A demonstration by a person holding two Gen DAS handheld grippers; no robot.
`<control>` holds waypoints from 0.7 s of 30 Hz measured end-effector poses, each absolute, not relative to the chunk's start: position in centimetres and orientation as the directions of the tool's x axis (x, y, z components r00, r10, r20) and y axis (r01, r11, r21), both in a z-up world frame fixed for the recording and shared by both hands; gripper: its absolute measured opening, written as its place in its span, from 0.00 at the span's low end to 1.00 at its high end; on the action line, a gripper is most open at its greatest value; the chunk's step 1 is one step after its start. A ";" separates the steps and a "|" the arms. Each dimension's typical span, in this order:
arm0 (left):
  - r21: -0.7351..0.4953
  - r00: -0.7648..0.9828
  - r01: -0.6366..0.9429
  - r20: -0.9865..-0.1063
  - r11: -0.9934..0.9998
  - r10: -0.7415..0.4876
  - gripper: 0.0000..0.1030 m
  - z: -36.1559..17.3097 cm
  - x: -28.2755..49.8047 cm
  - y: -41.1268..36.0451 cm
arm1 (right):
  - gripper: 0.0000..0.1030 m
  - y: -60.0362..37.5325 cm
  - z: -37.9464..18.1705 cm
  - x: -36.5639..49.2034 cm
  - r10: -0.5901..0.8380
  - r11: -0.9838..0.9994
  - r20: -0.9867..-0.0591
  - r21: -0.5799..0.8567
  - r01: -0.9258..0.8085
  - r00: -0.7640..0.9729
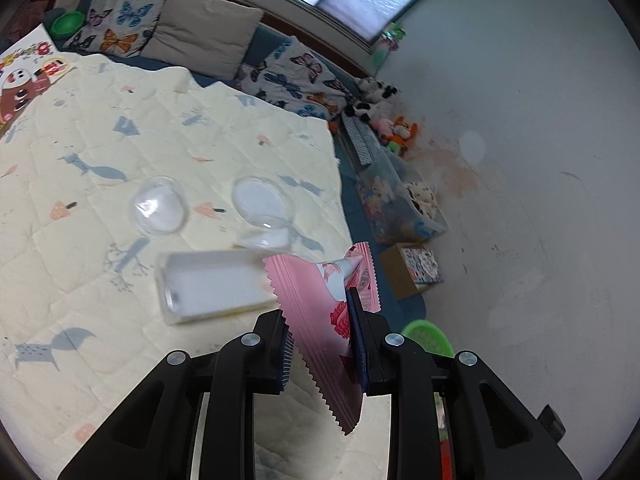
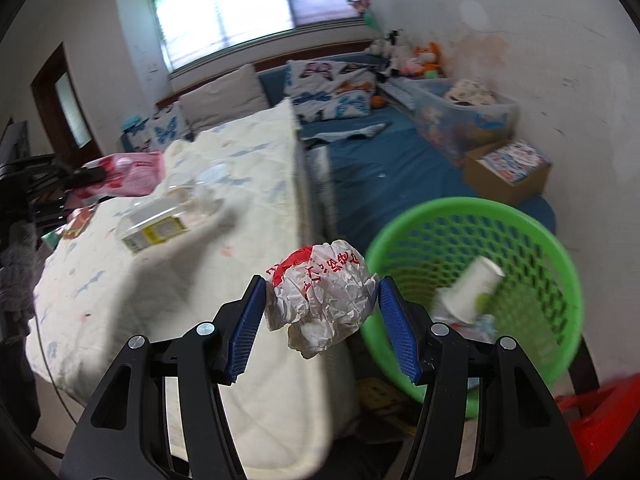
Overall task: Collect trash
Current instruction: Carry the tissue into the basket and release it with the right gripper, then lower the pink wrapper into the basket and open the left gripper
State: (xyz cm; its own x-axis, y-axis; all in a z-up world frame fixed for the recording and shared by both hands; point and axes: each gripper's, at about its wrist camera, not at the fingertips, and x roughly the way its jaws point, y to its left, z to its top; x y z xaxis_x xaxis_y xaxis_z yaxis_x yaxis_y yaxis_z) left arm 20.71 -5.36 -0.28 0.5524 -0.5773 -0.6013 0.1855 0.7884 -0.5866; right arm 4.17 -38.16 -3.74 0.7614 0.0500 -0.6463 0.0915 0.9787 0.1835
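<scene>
My left gripper (image 1: 322, 354) is shut on a pink snack wrapper (image 1: 316, 312) and holds it above the quilted bed. In the right wrist view the same wrapper (image 2: 128, 174) shows at the far left. My right gripper (image 2: 322, 320) is shut on a crumpled white and red paper ball (image 2: 320, 300), held at the bed's edge just left of the green mesh basket (image 2: 520, 216). The basket holds a white paper cup (image 2: 472, 290) and other scraps. On the quilt lie a clear plastic box (image 1: 212, 284), a clear dome lid (image 1: 158, 206) and a clear flat lid (image 1: 260, 204).
The cream quilt (image 1: 100, 240) covers the bed, with butterfly pillows (image 1: 116, 20) at the head. Beyond it a blue mat (image 2: 400, 160) carries a clear storage tub (image 2: 460, 120), a cardboard box (image 2: 508, 172) and plush toys (image 2: 424, 60). A red stool (image 2: 600, 416) stands lower right.
</scene>
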 end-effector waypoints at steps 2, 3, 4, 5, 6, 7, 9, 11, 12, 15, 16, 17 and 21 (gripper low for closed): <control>-0.584 0.537 0.211 -0.601 0.784 -0.592 0.23 -0.2 20.3 -6.7 | 0.57 -39.6 -3.9 3.5 0.023 0.977 -0.651 0.177 0.122 0.759; -0.583 0.530 0.221 -0.601 0.782 -0.598 0.23 -0.2 20.0 -7.3 | 0.57 -40.2 -4.0 3.3 0.010 0.975 -0.653 0.173 0.137 0.757; -0.581 0.520 0.234 -0.602 0.779 -0.605 0.23 -0.2 19.8 -8.1 | 0.57 -40.6 -4.1 3.1 0.001 0.974 -0.655 0.173 0.148 0.755; -0.579 0.513 0.243 -0.604 0.778 -0.610 0.23 -0.2 19.5 -8.7 | 0.57 -41.3 -4.3 2.8 -0.010 0.971 -0.658 0.172 0.163 0.753; -0.575 0.501 0.257 -0.608 0.776 -0.616 0.23 -0.3 19.3 -9.6 | 0.57 -41.7 -4.4 2.6 -0.020 0.970 -0.660 0.169 0.174 0.751; -0.573 0.491 0.269 -0.611 0.774 -0.622 0.23 -0.4 19.1 -10.4 | 0.57 -42.3 -4.6 2.4 -0.032 0.968 -0.663 0.166 0.189 0.748; -0.568 0.472 0.287 -0.617 0.771 -0.630 0.23 -0.6 18.8 -11.8 | 0.57 -43.3 -5.1 2.1 -0.048 0.964 -0.671 0.162 0.210 0.740; -0.560 0.455 0.309 -0.623 0.769 -0.636 0.23 -0.7 18.4 -13.4 | 0.57 -44.1 -5.5 1.9 -0.065 0.961 -0.680 0.155 0.230 0.731; -0.554 0.446 0.322 -0.627 0.768 -0.639 0.23 -0.8 18.2 -14.3 | 0.57 -44.5 -5.6 1.8 -0.074 0.959 -0.682 0.151 0.239 0.728; -0.542 0.418 0.354 -0.637 0.762 -0.648 0.23 -0.9 17.7 -16.6 | 0.57 -46.1 -6.2 1.5 -0.099 0.951 -0.691 0.146 0.272 0.716; -0.536 0.411 0.365 -0.641 0.761 -0.648 0.23 -0.9 17.5 -17.5 | 0.59 -46.5 -6.4 1.4 -0.106 0.949 -0.693 0.145 0.282 0.713; -0.532 0.403 0.375 -0.644 0.759 -0.650 0.23 -0.9 17.4 -18.3 | 0.59 -47.0 -6.6 1.3 -0.118 0.945 -0.695 0.141 0.296 0.709; -0.510 0.375 0.419 -0.656 0.751 -0.655 0.23 -1.0 16.6 -21.4 | 0.60 -48.9 -7.4 0.9 -0.136 0.931 -0.706 0.147 0.333 0.695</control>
State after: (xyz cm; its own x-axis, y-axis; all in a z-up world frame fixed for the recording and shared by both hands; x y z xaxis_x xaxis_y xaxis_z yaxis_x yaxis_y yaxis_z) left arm 16.59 -21.45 -0.99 0.3752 -0.6547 -0.6562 0.4195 0.7512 -0.5097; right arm 0.89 -48.87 -7.35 0.6946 -0.1362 -0.7064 0.3326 0.9315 0.1474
